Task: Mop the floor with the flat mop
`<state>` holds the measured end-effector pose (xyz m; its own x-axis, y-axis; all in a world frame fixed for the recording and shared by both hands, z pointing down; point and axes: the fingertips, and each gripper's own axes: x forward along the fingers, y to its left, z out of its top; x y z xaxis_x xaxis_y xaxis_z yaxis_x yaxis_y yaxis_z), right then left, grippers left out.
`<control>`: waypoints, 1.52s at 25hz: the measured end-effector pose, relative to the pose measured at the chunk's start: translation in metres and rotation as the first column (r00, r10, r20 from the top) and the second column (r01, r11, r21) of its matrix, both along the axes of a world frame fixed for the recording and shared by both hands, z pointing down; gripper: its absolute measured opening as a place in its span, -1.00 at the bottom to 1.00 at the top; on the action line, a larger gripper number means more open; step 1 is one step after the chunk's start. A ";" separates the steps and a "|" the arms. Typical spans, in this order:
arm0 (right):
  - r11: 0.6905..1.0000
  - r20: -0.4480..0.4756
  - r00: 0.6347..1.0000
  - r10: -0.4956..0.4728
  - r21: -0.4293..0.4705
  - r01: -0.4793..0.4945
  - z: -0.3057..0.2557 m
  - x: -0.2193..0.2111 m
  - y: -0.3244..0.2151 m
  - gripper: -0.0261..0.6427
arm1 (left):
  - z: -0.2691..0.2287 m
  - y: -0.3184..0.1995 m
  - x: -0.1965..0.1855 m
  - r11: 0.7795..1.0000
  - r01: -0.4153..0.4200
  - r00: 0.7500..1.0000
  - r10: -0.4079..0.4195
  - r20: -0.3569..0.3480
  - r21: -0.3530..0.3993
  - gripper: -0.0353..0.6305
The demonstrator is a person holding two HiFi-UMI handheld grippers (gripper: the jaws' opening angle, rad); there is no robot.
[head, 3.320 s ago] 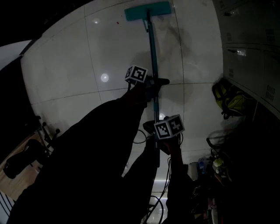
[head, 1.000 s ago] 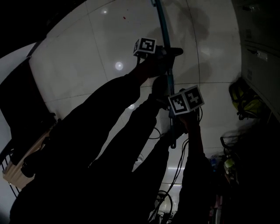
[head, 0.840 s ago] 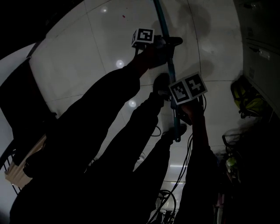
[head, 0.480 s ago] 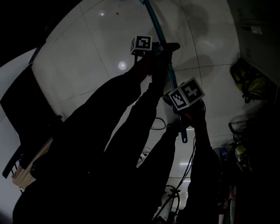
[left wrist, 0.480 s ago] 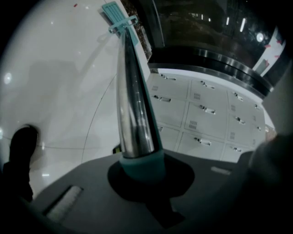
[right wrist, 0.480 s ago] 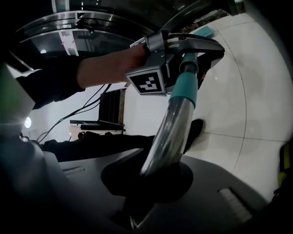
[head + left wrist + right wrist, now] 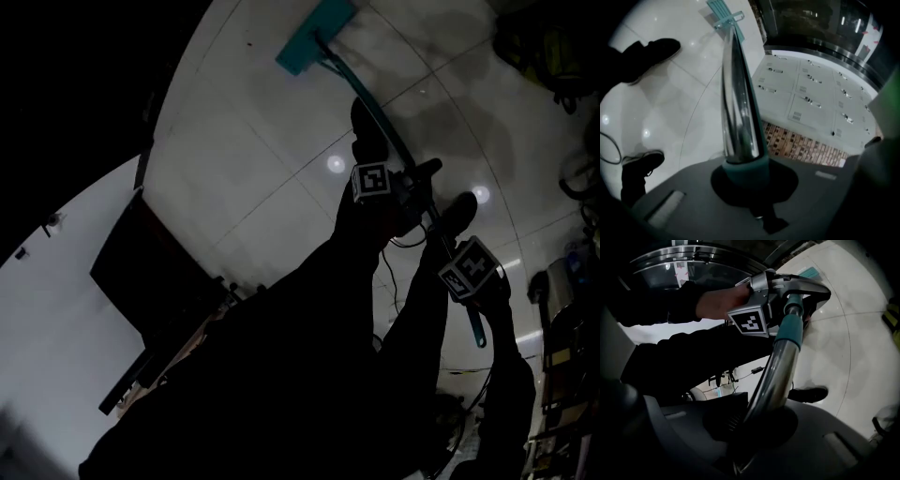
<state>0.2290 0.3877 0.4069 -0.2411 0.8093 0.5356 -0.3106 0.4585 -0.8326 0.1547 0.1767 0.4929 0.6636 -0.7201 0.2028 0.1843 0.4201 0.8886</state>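
Note:
The flat mop's teal head [image 7: 312,34] lies on the white tiled floor [image 7: 253,159] at the top of the head view, its pole [image 7: 375,111] slanting down to the right. My left gripper [image 7: 405,192] is shut on the pole's upper part, and the right gripper [image 7: 466,286] is shut on it lower, near the teal end grip [image 7: 476,330]. In the left gripper view the chrome pole [image 7: 737,108] runs away from the jaws to the mop head [image 7: 723,12]. The right gripper view follows the pole [image 7: 774,376] up to the left gripper [image 7: 787,291].
A dark panel and stand [image 7: 155,281] sit to the left of my legs. Cables [image 7: 459,370] and gear [image 7: 567,300] crowd the right edge; a yellow-green bag [image 7: 548,47] lies top right. Lockers [image 7: 811,89] line a wall. My shoes [image 7: 644,49] stand beside the pole.
The view has swung, so the mop head is back in sight at the top and the pole now slants more diagonally. Both grippers have kept their hold on the pole.

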 end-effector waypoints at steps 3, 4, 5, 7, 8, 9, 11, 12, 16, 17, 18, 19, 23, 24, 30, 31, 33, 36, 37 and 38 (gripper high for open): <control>1.000 0.002 1.000 -0.010 -0.002 0.010 -0.012 0.053 0.042 -0.74 | -0.005 0.051 0.063 0.998 -0.027 0.999 0.024 -0.039 -0.060 -0.87; 1.000 -0.009 1.000 -0.029 0.002 0.029 -0.013 0.072 0.053 -0.74 | -0.004 0.064 0.081 0.996 -0.041 0.998 0.037 -0.050 -0.079 -0.87; 0.998 -0.032 0.998 -0.058 0.008 0.058 -0.013 0.092 0.062 -0.74 | -0.002 0.077 0.098 0.994 -0.058 0.997 0.052 -0.060 -0.094 -0.87; 0.992 -0.091 0.989 -0.120 0.015 0.122 -0.012 0.134 0.075 -0.74 | 0.002 0.099 0.127 0.988 -0.101 0.993 0.093 -0.074 -0.116 -0.87; 0.992 -0.105 0.987 -0.124 0.010 0.126 -0.012 0.146 0.081 -0.74 | 0.005 0.109 0.138 0.984 -0.130 0.990 0.121 -0.075 -0.126 -0.87; 0.994 -0.106 0.989 -0.106 0.003 0.107 -0.012 0.152 0.088 -0.74 | 0.009 0.117 0.148 0.978 -0.160 0.986 0.151 -0.074 -0.135 -0.87; 0.999 -0.112 0.992 -0.052 -0.013 0.051 -0.010 0.155 0.100 -0.74 | 0.016 0.127 0.162 0.967 -0.202 0.978 0.191 -0.080 -0.155 -0.87; 1.000 -0.116 0.993 -0.025 -0.020 0.023 -0.008 0.154 0.103 -0.74 | 0.019 0.128 0.166 0.964 -0.208 0.977 0.195 -0.090 -0.164 -0.87; 0.988 -0.065 0.988 0.140 -0.056 -0.144 0.000 0.116 0.096 -0.74 | 0.032 0.112 0.163 0.962 -0.217 0.975 0.204 -0.090 -0.164 -0.87; 0.985 -0.063 0.985 0.160 -0.055 -0.163 0.003 0.107 0.090 -0.74 | 0.035 0.104 0.158 0.963 -0.213 0.976 0.202 -0.084 -0.162 -0.87; 0.983 -0.061 0.983 0.173 -0.051 -0.176 0.005 0.097 0.082 -0.74 | 0.038 0.096 0.151 0.965 -0.206 0.978 0.195 -0.078 -0.160 -0.87; 0.982 -0.057 0.982 0.180 -0.048 -0.183 0.007 0.087 0.073 -0.73 | 0.040 0.086 0.142 0.968 -0.194 0.980 0.184 -0.072 -0.157 -0.87; 0.986 -0.039 0.986 0.165 -0.031 -0.166 0.016 0.050 0.029 -0.73 | 0.042 0.037 0.098 0.983 -0.129 0.991 0.124 -0.046 -0.127 -0.89; 0.990 -0.041 0.989 0.143 -0.014 -0.143 0.022 0.042 0.017 -0.73 | 0.043 0.024 0.084 0.985 -0.122 0.992 0.118 -0.043 -0.121 -0.89; 0.996 -0.032 0.995 0.090 -0.008 -0.090 0.042 -0.059 -0.065 -0.73 | 0.066 -0.057 -0.034 0.990 -0.071 0.997 0.070 -0.009 -0.119 -0.89; 0.995 -0.030 0.995 0.093 -0.019 -0.094 0.044 -0.081 -0.080 -0.73 | 0.072 -0.071 -0.057 0.989 -0.069 0.998 0.069 0.001 -0.134 -0.89; 0.994 -0.022 0.994 0.103 -0.033 -0.104 0.053 -0.128 -0.112 -0.73 | 0.080 -0.101 -0.106 0.984 -0.079 0.997 0.082 0.011 -0.158 -0.89; 0.994 -0.009 0.994 0.112 -0.016 -0.112 0.071 -0.201 -0.161 -0.75 | 0.091 -0.151 -0.179 0.983 -0.136 0.990 0.139 0.015 -0.121 -0.89; 0.994 -0.004 0.994 0.107 0.003 -0.107 0.077 -0.227 -0.178 -0.75 | 0.094 -0.168 -0.206 0.983 -0.144 0.989 0.147 0.021 -0.112 -0.89; 0.994 0.003 0.995 0.104 0.019 -0.104 0.081 -0.254 -0.194 -0.75 | 0.095 -0.184 -0.233 0.985 -0.138 0.989 0.142 0.032 -0.106 -0.89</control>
